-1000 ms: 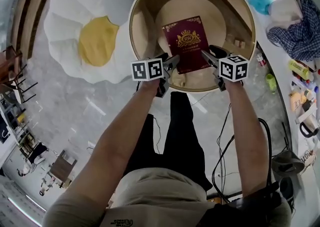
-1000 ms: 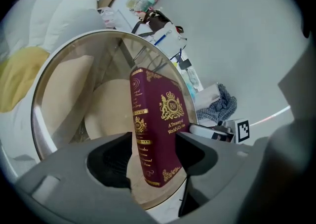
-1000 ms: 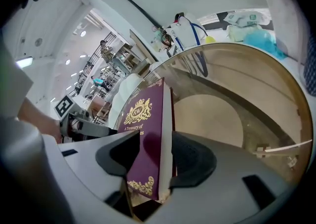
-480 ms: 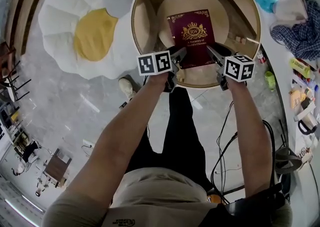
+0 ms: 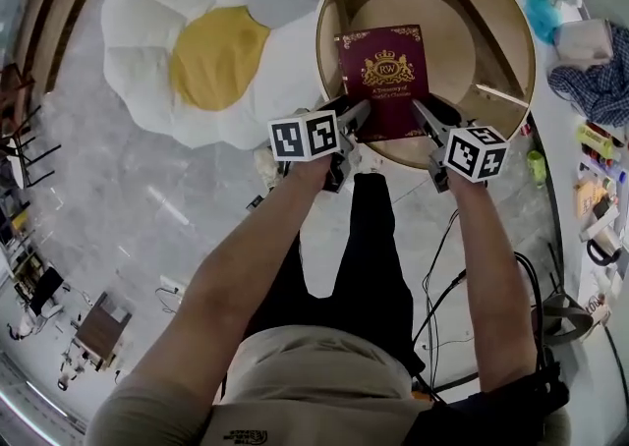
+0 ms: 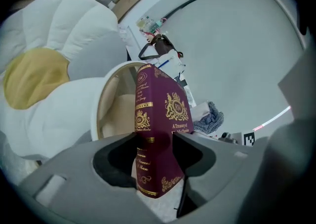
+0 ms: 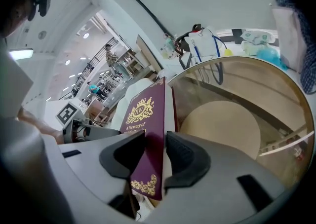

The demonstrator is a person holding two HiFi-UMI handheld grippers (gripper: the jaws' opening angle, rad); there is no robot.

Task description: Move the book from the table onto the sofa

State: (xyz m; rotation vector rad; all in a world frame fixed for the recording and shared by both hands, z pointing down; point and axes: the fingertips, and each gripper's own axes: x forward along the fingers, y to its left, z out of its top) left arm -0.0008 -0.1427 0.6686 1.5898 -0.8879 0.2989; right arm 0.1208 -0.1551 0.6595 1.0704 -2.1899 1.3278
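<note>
A maroon hardback book [image 5: 383,76] with gold print hangs above the round wooden table [image 5: 326,51], held by its two near corners. My left gripper [image 5: 356,112] is shut on the near left corner by the spine. My right gripper [image 5: 423,112] grips the near right corner, and its jaws are closing on the cover. The left gripper view has the book [image 6: 155,114] upright between the left gripper [image 6: 154,141] pads. The right gripper view has the book [image 7: 148,114] edge-on in the right gripper [image 7: 155,144]. The white sofa with a yellow centre [image 5: 216,56], shaped like a fried egg, lies left of the table.
A counter along the right edge carries a checked cloth [image 5: 600,81], bottles [image 5: 590,139] and a blue item [image 5: 543,12]. Cables [image 5: 442,267] run over the grey floor by the person's legs. Chairs [image 5: 25,139] stand at the far left.
Both grippers have closed on the book's near corners. The book has come up off the table shelf with them, and the sofa now lies nearer in the picture.
</note>
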